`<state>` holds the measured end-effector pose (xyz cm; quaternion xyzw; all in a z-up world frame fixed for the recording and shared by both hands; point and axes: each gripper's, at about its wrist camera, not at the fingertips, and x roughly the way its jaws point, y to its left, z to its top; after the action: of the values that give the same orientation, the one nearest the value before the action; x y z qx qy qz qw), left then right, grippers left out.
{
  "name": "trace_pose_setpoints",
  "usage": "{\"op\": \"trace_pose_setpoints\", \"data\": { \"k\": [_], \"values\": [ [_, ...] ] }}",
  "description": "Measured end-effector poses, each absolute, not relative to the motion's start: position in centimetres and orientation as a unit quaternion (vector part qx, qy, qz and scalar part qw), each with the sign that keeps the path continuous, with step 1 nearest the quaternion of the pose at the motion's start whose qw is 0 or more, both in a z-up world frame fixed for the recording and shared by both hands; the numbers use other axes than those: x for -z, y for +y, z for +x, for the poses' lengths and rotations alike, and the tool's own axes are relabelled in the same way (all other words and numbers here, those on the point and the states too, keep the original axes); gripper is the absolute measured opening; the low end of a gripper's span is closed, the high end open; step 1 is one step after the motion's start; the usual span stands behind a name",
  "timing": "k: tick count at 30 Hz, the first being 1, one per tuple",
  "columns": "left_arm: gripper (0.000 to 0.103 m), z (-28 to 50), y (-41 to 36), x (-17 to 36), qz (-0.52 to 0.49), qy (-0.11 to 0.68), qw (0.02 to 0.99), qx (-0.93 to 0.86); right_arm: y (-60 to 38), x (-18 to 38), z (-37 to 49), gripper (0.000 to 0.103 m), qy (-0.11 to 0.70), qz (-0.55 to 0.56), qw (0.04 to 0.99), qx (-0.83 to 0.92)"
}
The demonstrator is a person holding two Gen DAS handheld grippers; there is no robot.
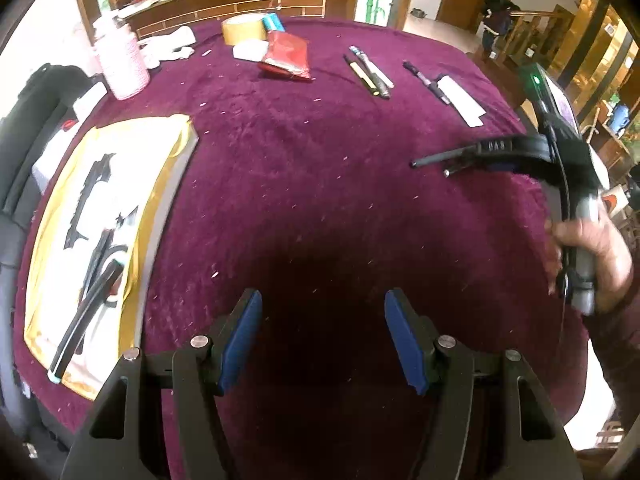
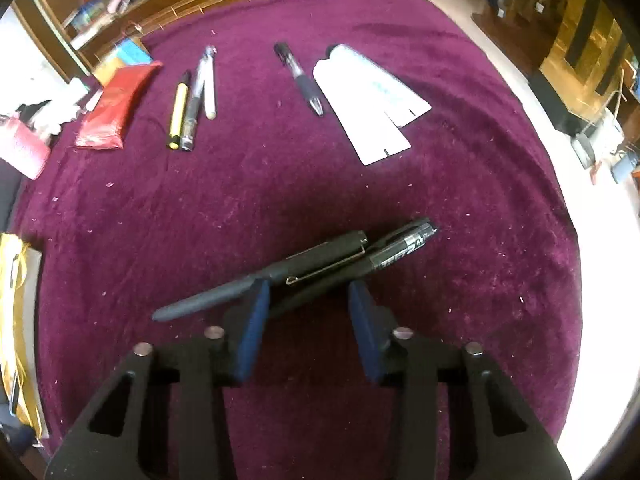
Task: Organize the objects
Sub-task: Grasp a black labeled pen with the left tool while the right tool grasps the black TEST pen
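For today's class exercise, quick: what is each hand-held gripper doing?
Left hand-held gripper: open, empty.
Right hand-held gripper: closed on two black pens.

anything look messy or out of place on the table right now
Mostly tidy, but the two black pens between the right gripper pads lie crossed rather than parallel, unlike the neat row of three pens farther back. Pale lint specks dot the purple cloth.

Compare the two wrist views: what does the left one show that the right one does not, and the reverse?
Only the left view shows the tape roll, the pink bottle, the open left gripper and the hand on the right tool. Only the right view shows the right gripper pads on two black pens. Both show the red pouch, three pens and white cards.
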<state>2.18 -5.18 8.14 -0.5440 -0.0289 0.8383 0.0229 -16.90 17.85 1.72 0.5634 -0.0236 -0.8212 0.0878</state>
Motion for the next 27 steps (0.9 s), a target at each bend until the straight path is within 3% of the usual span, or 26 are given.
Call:
{"op": "trace_pose_setpoints", "data": {
  "k": [3, 5, 6, 16, 25, 27],
  "values": [
    [0.058, 0.5, -4.4, -7.9, -0.540, -0.035, 0.048, -0.840, 18.8, -2.1, -15.8, 0.009, -0.018, 0.564, 0.096, 0.820],
    [0.058, -0.8, -3.4, -7.8, -0.530, -0.028, 0.067, -0.845, 20.2, -1.9, -15.2, 0.008, -0.018, 0.572, 0.086, 0.815],
    [0.058, -1.8, -2.5, -7.8, -0.523, -0.017, 0.081, -0.849, 20.8, -1.5, -15.0, 0.003, -0.029, 0.576, 0.085, 0.813],
    [0.057, -12.4, 6.7, -4.2, -0.471, 0.153, 0.206, -0.844, 27.0, -1.6, -11.0, 0.007, -0.156, 0.589, 0.093, 0.788],
    [0.057, -15.4, 10.8, -2.1, -0.491, 0.171, 0.263, -0.813, 29.8, -3.4, -8.9, 0.010, -0.187, 0.567, 0.075, 0.799],
    [0.041, -15.2, 11.0, -2.2, -0.498, 0.151, 0.264, -0.812, 29.7, -3.3, -9.3, 0.013, -0.192, 0.566, 0.072, 0.798]
  ]
}}
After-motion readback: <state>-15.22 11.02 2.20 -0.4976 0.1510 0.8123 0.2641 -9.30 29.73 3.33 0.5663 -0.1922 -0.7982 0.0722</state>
